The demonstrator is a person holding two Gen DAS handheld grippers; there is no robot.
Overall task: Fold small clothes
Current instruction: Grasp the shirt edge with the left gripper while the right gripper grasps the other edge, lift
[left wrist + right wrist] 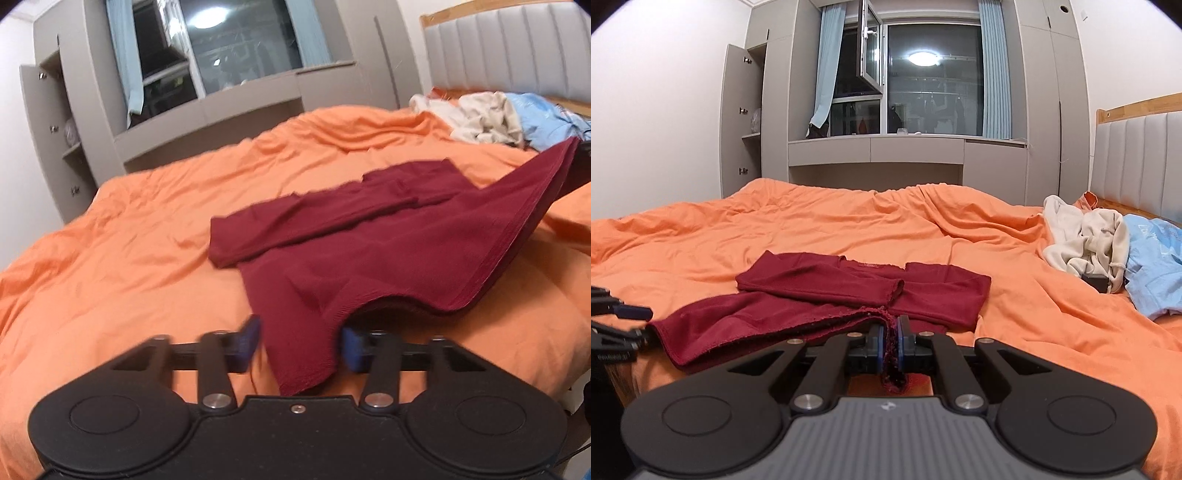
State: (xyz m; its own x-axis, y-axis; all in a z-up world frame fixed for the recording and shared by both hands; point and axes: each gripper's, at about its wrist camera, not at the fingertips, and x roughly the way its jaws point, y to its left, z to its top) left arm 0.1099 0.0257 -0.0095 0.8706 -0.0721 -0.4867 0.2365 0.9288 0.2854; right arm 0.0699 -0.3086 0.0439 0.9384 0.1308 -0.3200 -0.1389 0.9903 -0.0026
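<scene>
The maroon shirt (849, 291) lies on the orange bedcover (923, 229), long axis left to right, collar at the far side, sleeves folded in. Your right gripper (891, 349) is clenched on the near hem at its right corner, cloth bunched between the pads. Your left gripper (300, 347) straddles the hem's left corner; its jaws stand apart and do not pinch it yet. In my judgement, the fold must carry the hem away from you, toward the collar.
</scene>
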